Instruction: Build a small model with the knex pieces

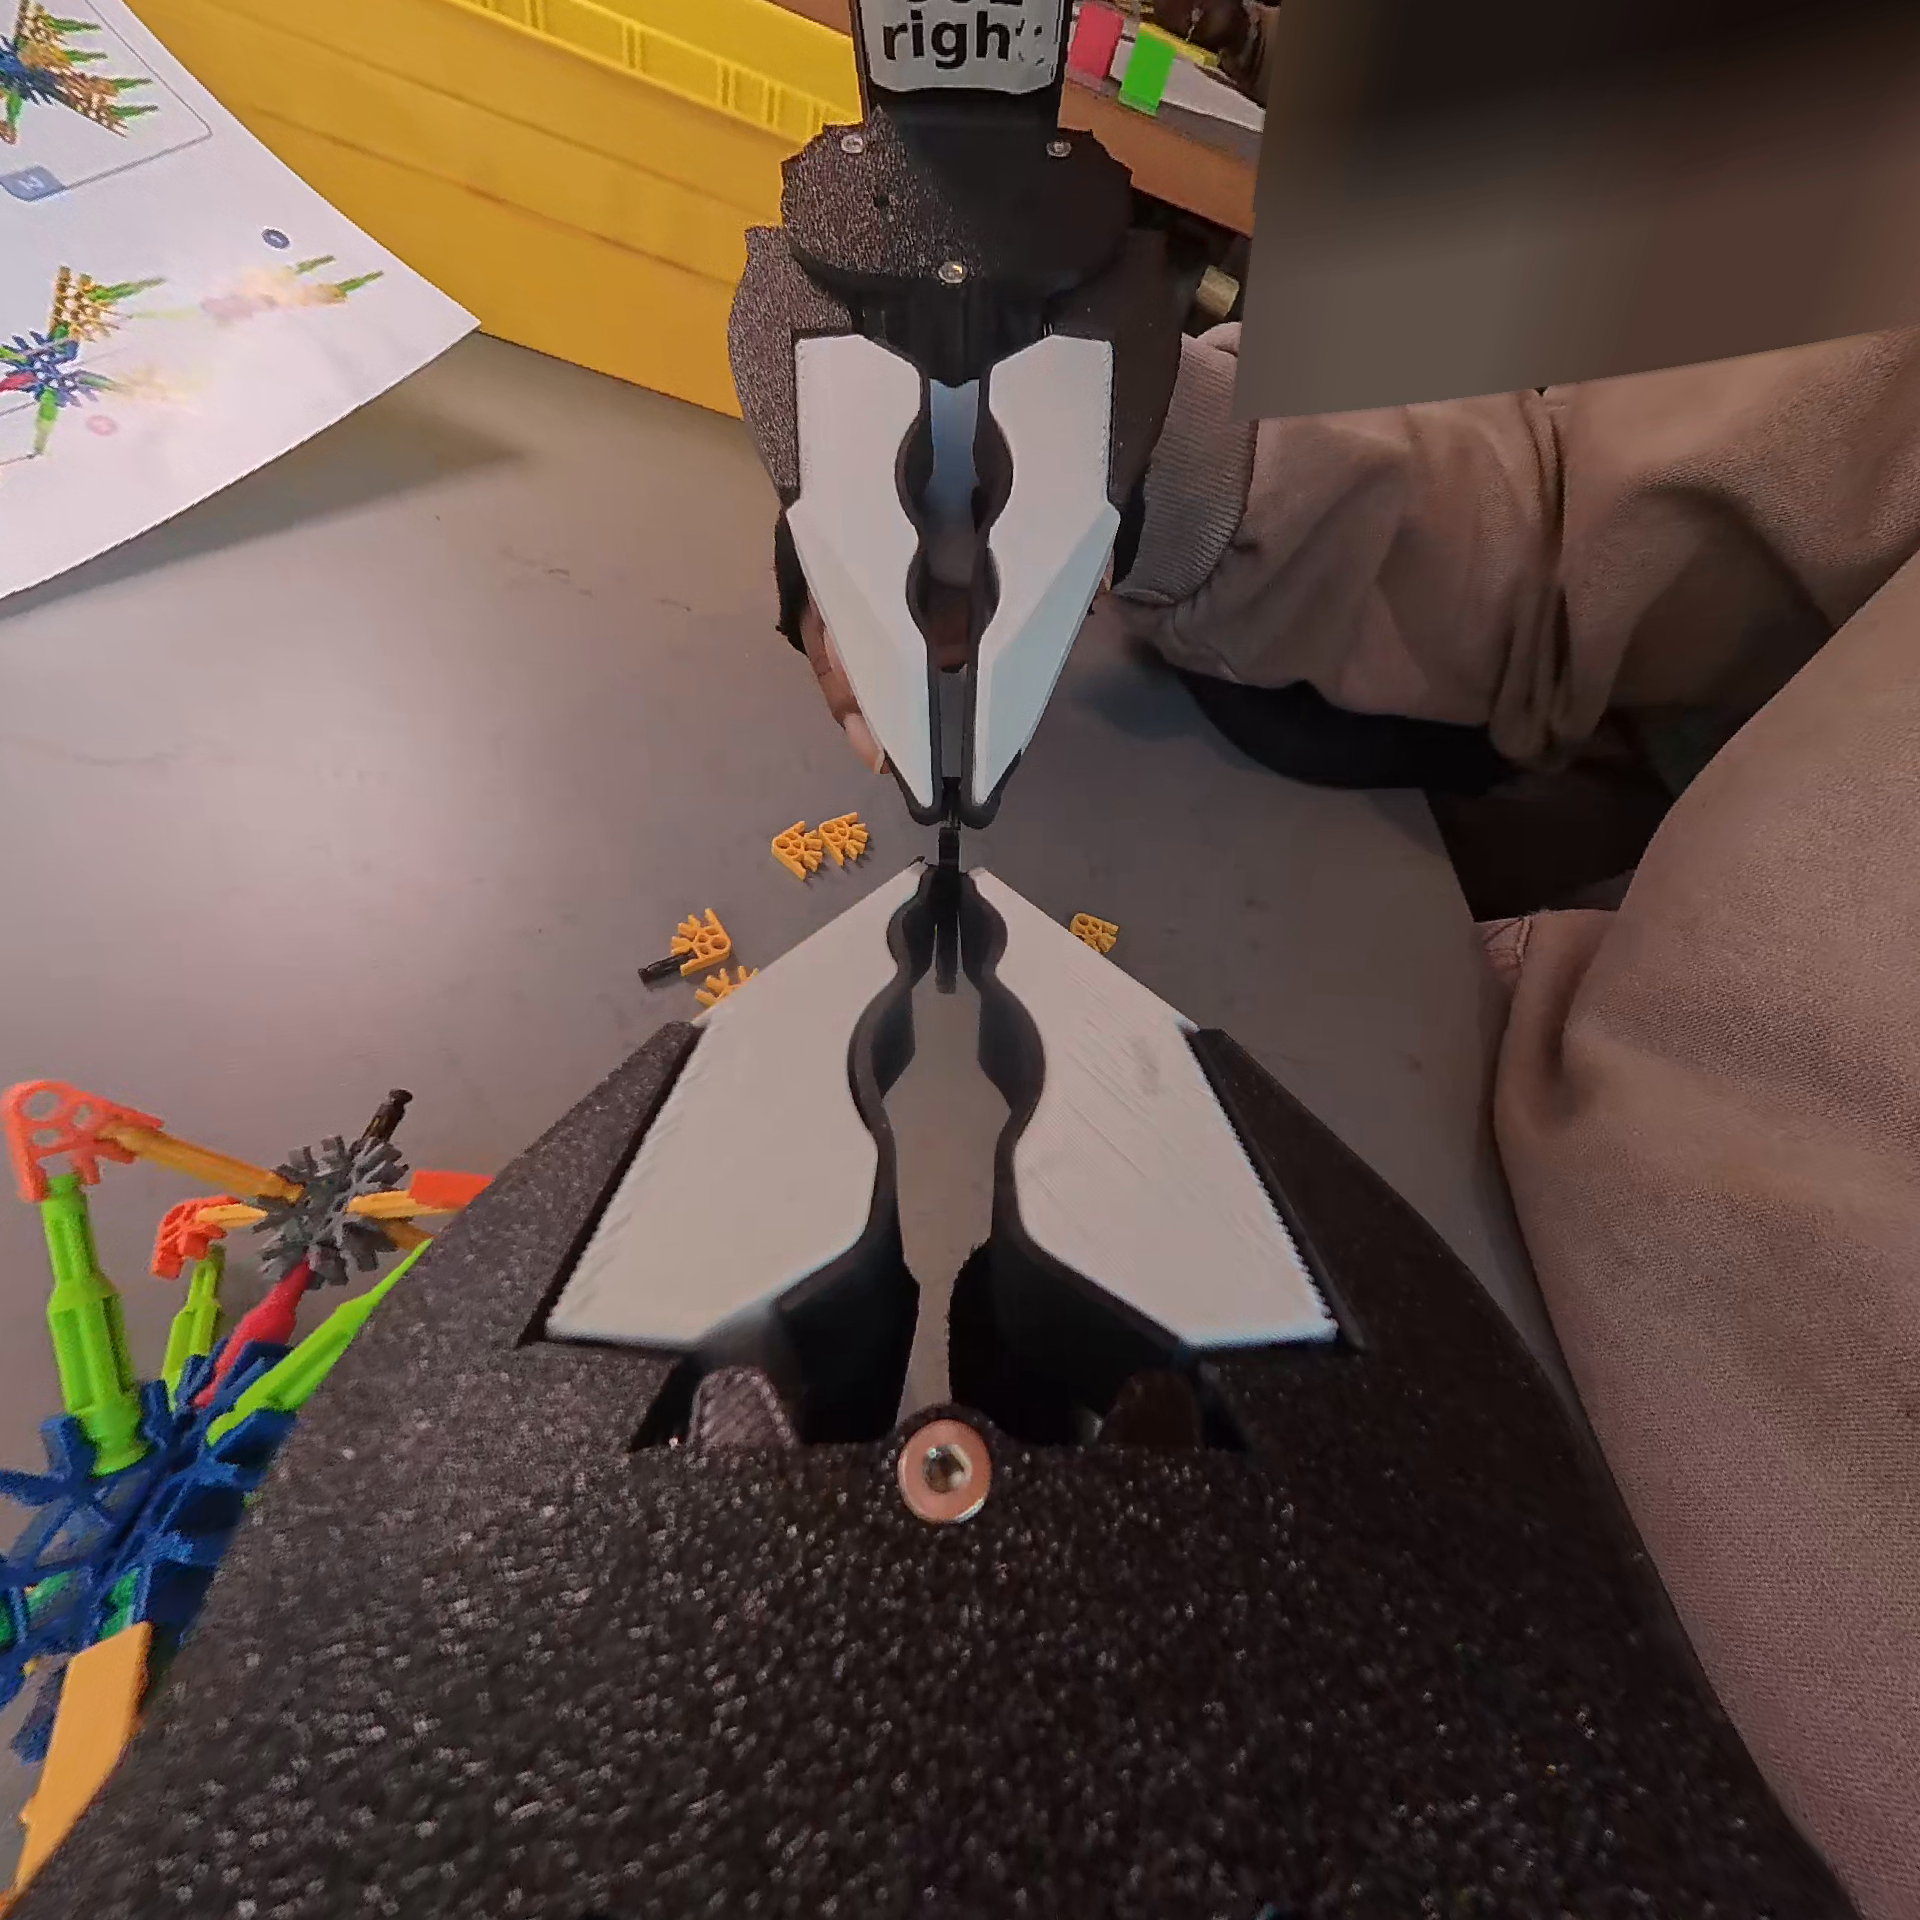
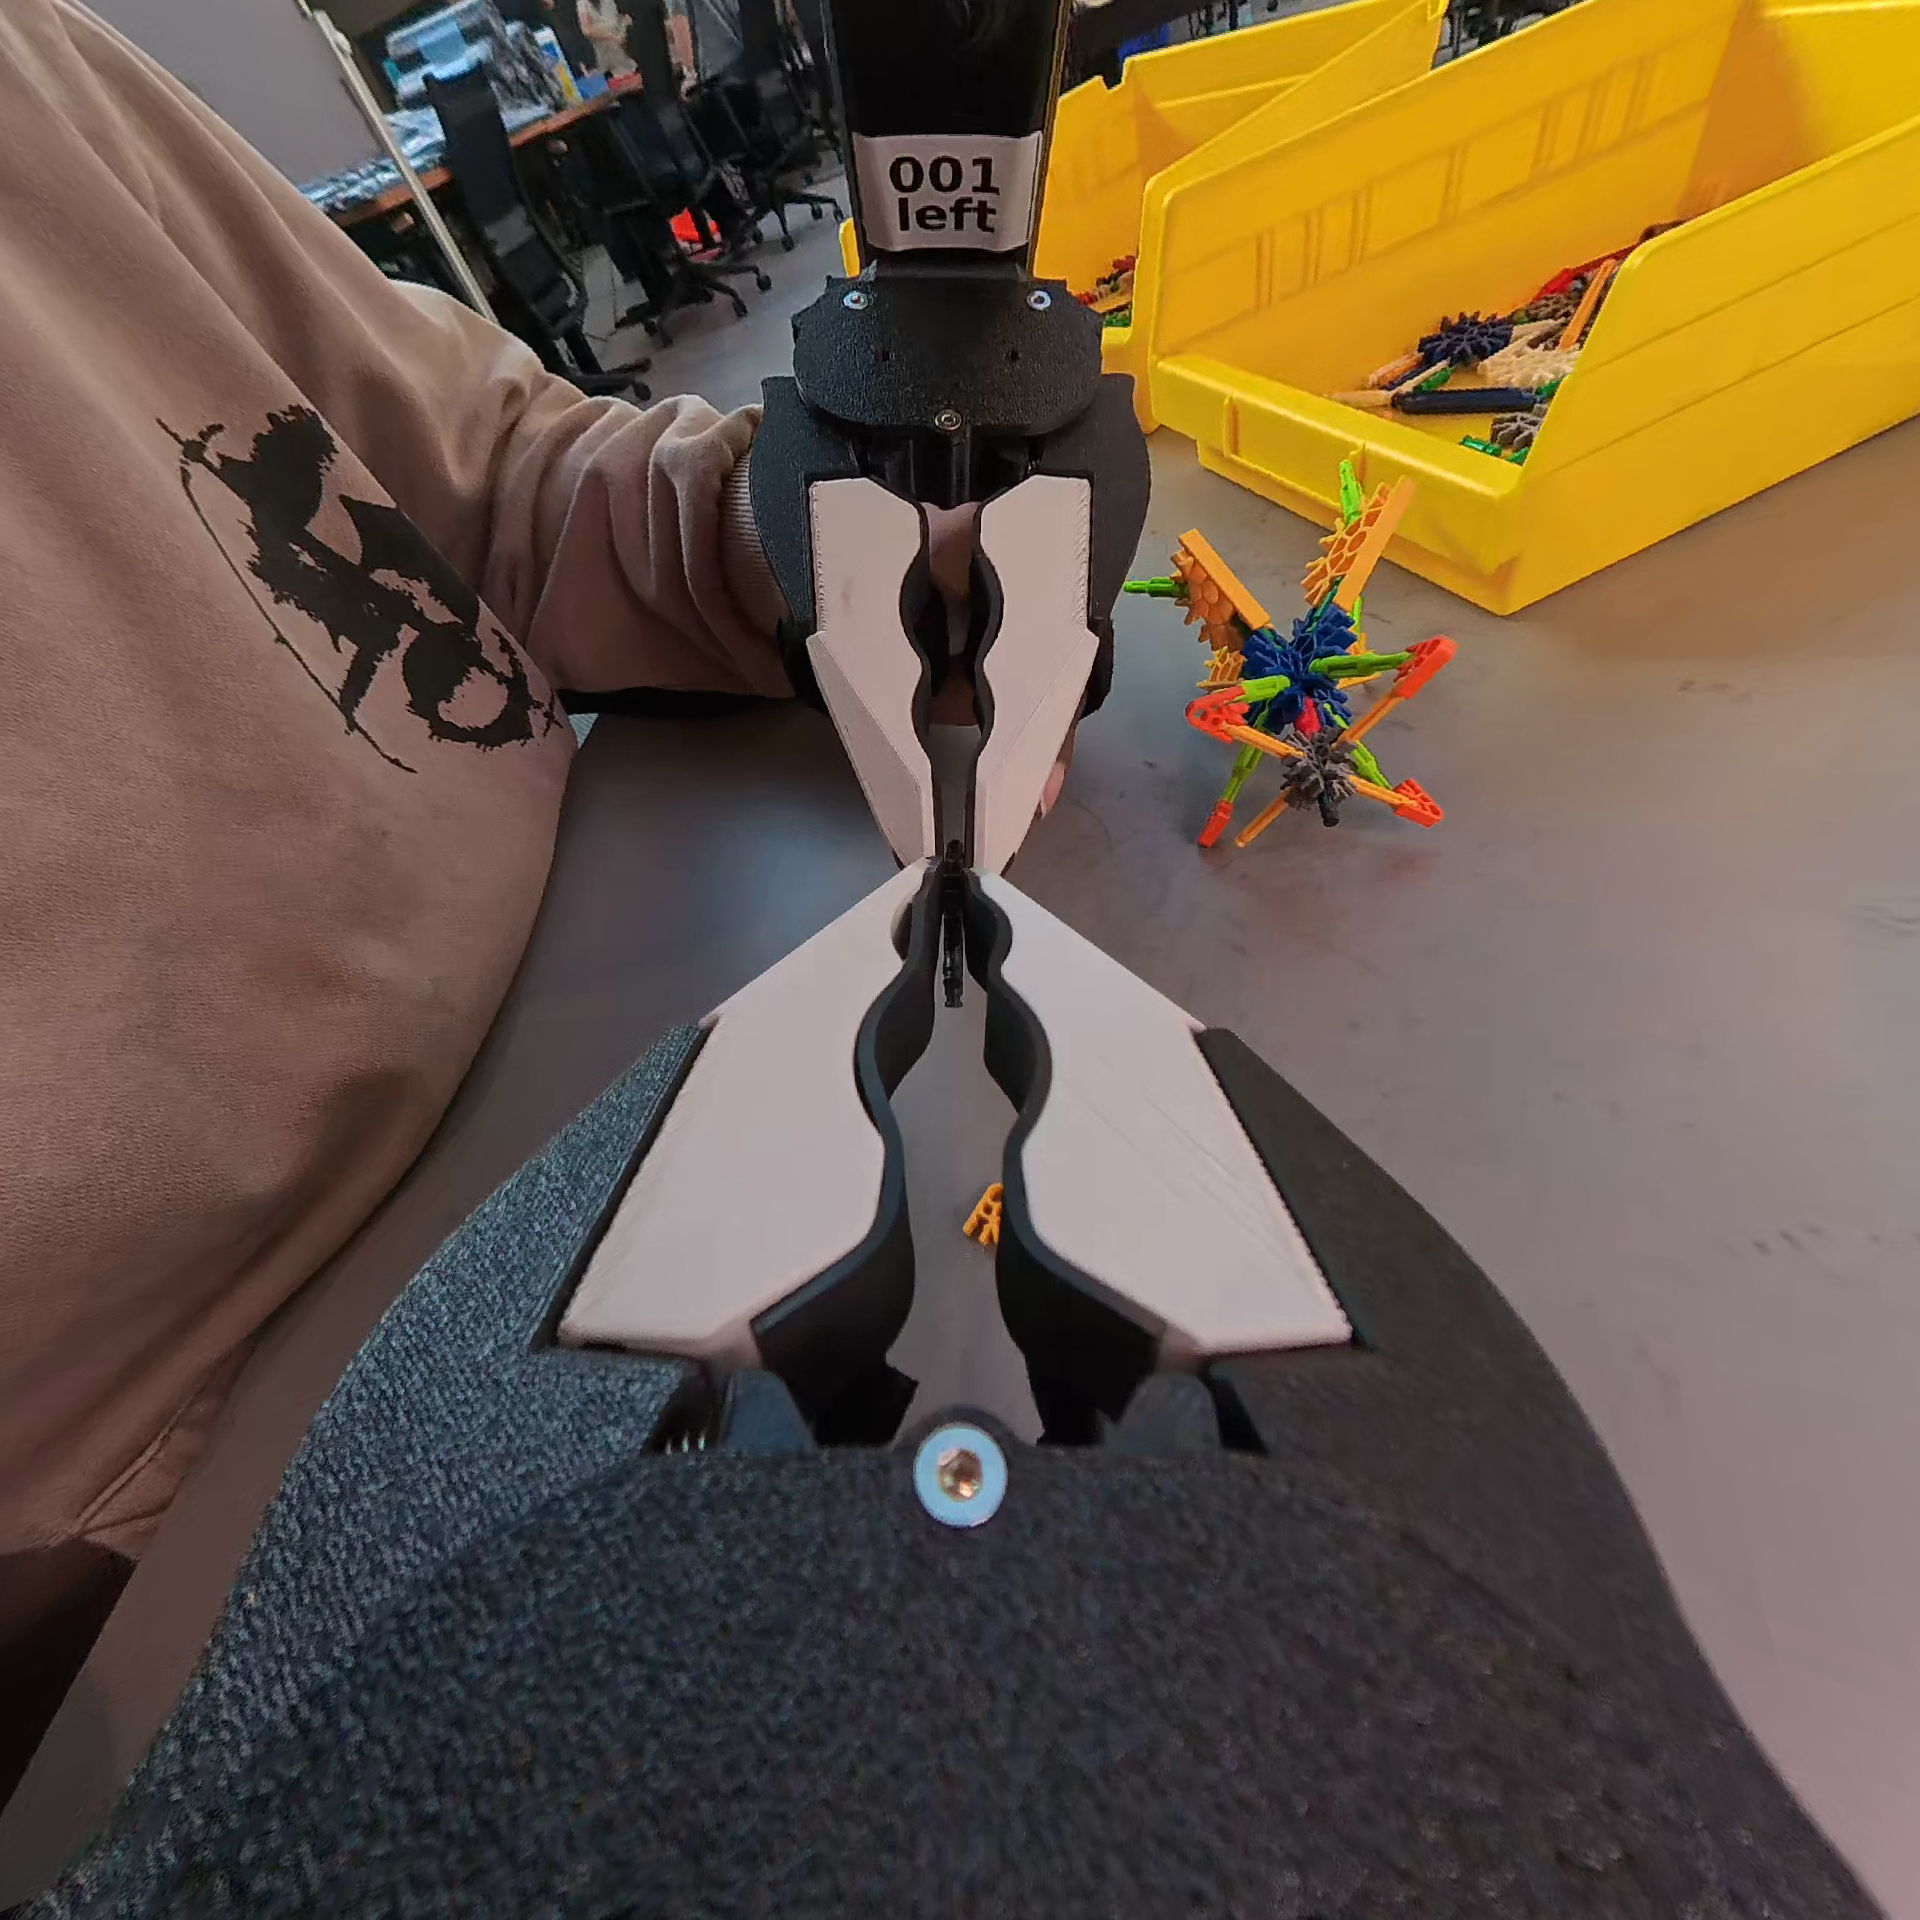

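Right now, starting at my left, the multicoloured rod model [image 2: 1314,686] stands on the grey surface [image 2: 1558,1039] in front of the yellow bins [image 2: 1455,436]. My left tool [image 1: 943,883] is clenched on one end of a thin black rod [image 1: 948,847], tip to tip with my right tool [image 2: 951,883], which is clenched on the other end just above the surface. Small orange connectors [image 1: 821,844] lie scattered beneath the tips. Rightward sits a person's tan sleeve [image 1: 1455,561].
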`<act>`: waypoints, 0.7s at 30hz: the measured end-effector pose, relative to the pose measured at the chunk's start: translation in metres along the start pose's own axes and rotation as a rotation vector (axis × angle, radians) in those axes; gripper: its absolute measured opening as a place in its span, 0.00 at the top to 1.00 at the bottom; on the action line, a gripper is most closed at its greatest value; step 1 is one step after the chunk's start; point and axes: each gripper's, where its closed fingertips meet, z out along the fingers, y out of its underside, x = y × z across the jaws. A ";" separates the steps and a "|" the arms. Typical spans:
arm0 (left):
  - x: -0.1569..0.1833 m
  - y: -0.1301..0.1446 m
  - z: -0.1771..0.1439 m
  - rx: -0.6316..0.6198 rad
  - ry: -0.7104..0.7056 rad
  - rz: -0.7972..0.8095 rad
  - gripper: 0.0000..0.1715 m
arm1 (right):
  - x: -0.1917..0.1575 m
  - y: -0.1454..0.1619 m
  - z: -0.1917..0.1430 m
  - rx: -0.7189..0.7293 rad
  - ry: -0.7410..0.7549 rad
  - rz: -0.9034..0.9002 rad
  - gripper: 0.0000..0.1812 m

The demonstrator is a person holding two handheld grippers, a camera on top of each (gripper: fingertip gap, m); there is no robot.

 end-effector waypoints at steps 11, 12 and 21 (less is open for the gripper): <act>0.002 -0.001 -0.001 0.010 0.022 -0.011 0.98 | -0.002 0.008 0.000 -0.043 -0.011 -0.015 0.96; 0.003 -0.001 -0.001 0.010 0.026 -0.014 0.98 | -0.003 0.006 0.000 -0.033 -0.014 -0.018 0.98; 0.003 -0.014 -0.005 0.098 0.023 -0.009 0.95 | -0.004 -0.006 -0.005 0.044 -0.033 -0.002 0.99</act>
